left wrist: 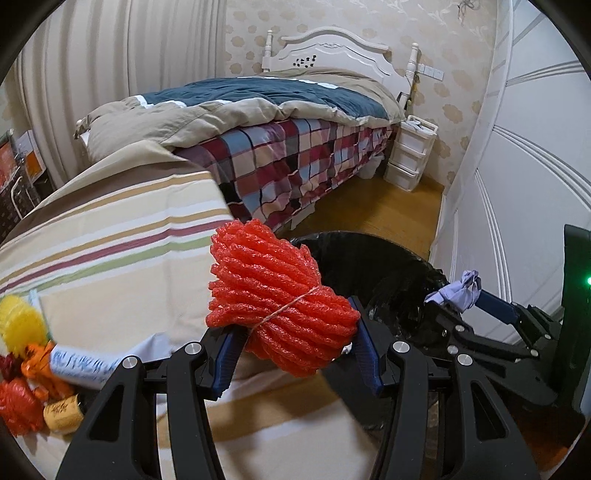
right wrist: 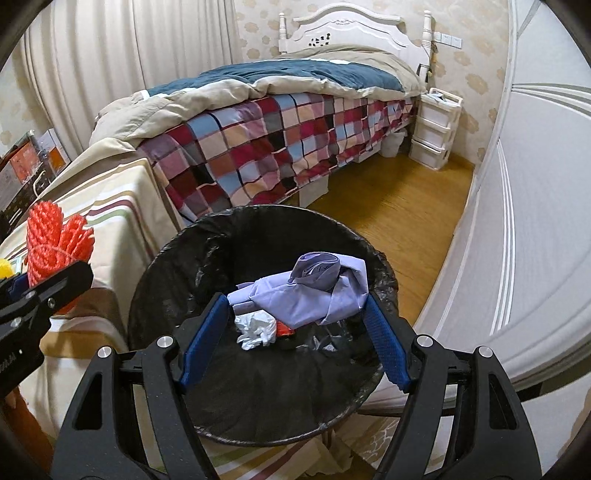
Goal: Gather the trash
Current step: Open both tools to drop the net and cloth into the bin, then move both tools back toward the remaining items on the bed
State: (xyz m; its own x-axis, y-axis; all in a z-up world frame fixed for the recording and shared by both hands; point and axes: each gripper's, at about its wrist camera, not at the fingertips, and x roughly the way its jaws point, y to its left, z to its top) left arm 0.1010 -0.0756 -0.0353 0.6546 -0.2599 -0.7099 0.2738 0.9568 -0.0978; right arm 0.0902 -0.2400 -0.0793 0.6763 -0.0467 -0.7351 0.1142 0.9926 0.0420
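Two wrist views, both tilted down toward the bed point(left wrist: 280, 122).
The left looks close over the striped table point(left wrist: 110, 236) edge; the right looks close into the bin point(right wrist: 207, 236). Both share bed, bin and floor point(right wrist: 399, 210).

- You are in a home bedroom.
- A single bed point(right wrist: 280, 122) with a white carved headboard point(right wrist: 354, 27) stands against the far wall; on it lie a checked sheet point(right wrist: 258, 147) and a blue and beige quilt point(left wrist: 258, 96).
- Beside the bed you see a small white plastic drawer unit point(right wrist: 434, 129).
- Patterned wallpaper point(left wrist: 450, 110) covers the wall, pale curtains point(left wrist: 92, 74) hang at left, and a white panelled wardrobe point(right wrist: 546, 221) fills the right side.
- The floor point(right wrist: 399, 214) is wood-coloured.
- Near you, a striped cloth point(left wrist: 110, 236) covers a table, and a bin with a black liner point(right wrist: 229, 236) stands just beside it.
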